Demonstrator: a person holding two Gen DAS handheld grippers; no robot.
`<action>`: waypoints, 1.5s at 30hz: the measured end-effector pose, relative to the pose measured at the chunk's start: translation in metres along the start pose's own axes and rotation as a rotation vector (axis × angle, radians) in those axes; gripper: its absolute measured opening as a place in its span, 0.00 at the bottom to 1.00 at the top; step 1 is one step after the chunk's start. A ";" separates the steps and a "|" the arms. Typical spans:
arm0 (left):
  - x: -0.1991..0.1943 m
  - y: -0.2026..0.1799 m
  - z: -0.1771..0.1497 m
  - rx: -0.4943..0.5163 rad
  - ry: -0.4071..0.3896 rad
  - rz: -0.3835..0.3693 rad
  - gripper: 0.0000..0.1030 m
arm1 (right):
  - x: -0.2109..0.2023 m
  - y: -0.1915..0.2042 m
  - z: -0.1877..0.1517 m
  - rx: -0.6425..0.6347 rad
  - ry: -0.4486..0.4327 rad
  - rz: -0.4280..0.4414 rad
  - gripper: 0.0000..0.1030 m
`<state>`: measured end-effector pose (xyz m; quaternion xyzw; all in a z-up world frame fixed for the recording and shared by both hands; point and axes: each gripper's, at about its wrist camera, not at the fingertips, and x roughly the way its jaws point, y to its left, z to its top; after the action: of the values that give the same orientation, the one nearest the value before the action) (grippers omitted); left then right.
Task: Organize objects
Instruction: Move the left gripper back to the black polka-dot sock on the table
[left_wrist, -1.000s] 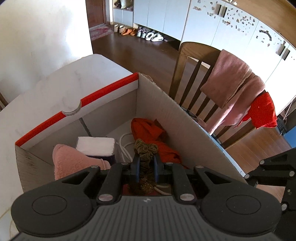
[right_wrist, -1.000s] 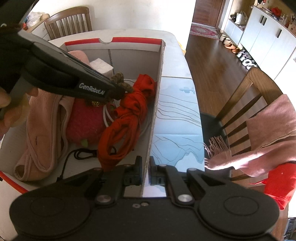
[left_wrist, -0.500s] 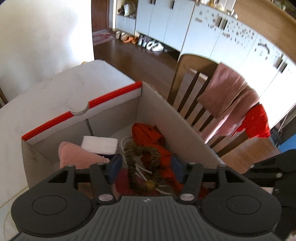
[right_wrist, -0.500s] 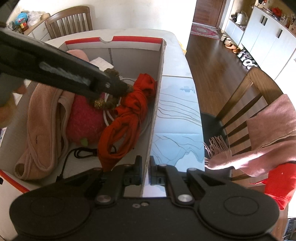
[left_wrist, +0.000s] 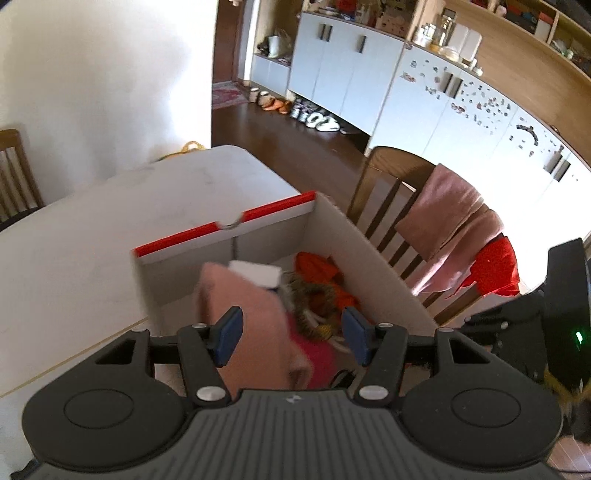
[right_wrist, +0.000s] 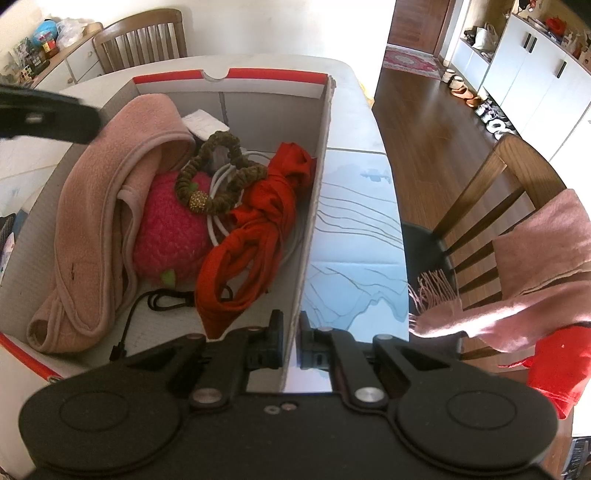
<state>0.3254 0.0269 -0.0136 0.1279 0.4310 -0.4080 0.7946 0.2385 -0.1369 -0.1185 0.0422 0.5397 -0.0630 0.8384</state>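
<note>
- The left gripper (left_wrist: 291, 338) hangs above the box with its blue pads spread wide and nothing between them.
- The right gripper (right_wrist: 291, 345) is closed down on the near end of the box's right wall, one finger inside and one outside.
- The counter (right_wrist: 354, 236) carries the cardboard box (right_wrist: 317, 177), which has a red strip along its far rim.
- A chair (right_wrist: 491, 206) stands just beside the counter with a pink scarf (right_wrist: 543, 266) draped over its back.
- Inside the box, a pink towel (right_wrist: 96, 221) lies along the left side.
- A knotted red cloth (right_wrist: 255, 236) lies against the right wall.
- A pink knitted ball (right_wrist: 170, 229) sits between towel and cloth.
- A brown bead bracelet (right_wrist: 218, 170) rests on top of the ball and a coiled white cable (right_wrist: 221, 184).
- A black cord (right_wrist: 155, 306) lies on the box floor near the front.
</note>
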 end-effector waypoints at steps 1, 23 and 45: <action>-0.007 0.004 -0.003 -0.007 -0.005 0.002 0.56 | 0.000 0.000 0.000 0.000 0.000 0.000 0.06; -0.133 0.123 -0.110 -0.292 -0.072 0.269 0.79 | 0.000 0.004 0.002 -0.028 0.006 -0.012 0.09; -0.071 0.190 -0.211 -0.461 0.081 0.411 1.00 | -0.001 0.008 0.002 -0.040 0.009 -0.017 0.13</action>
<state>0.3264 0.3028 -0.1112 0.0448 0.5088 -0.1249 0.8506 0.2413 -0.1293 -0.1169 0.0213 0.5451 -0.0591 0.8360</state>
